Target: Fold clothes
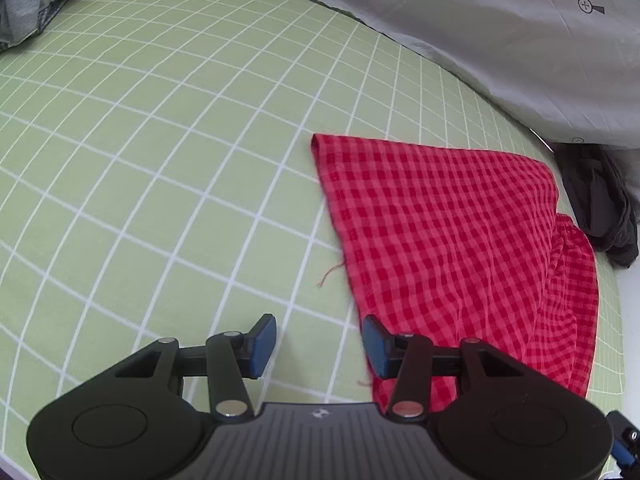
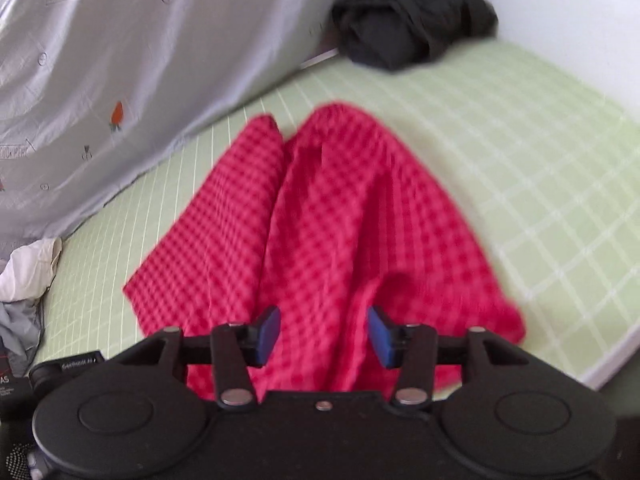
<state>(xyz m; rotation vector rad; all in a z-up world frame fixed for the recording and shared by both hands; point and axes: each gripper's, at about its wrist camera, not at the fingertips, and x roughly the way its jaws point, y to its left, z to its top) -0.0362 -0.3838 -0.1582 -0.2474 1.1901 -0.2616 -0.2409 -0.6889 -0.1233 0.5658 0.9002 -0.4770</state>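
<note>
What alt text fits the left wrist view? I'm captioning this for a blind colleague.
A red checked cloth lies partly folded on a green grid sheet, with the open left gripper at its near edge. A grey cover and dark garment lie behind.

Surface below the tongs: bed sheet [image 1: 168, 152], light green with a white grid. Ahead of the tongs: pale grey quilt [image 1: 500, 32] with small printed motifs, resting on the sheet. Dark garment [image 2: 412, 24] bunched at the quilt's end, against a white wall [image 2: 560, 4]. Lighting: soft, even.

Green bed [image 1: 160, 160]: red garment [image 1: 440, 240], maybe dark clothes [image 1: 600, 208]
</note>
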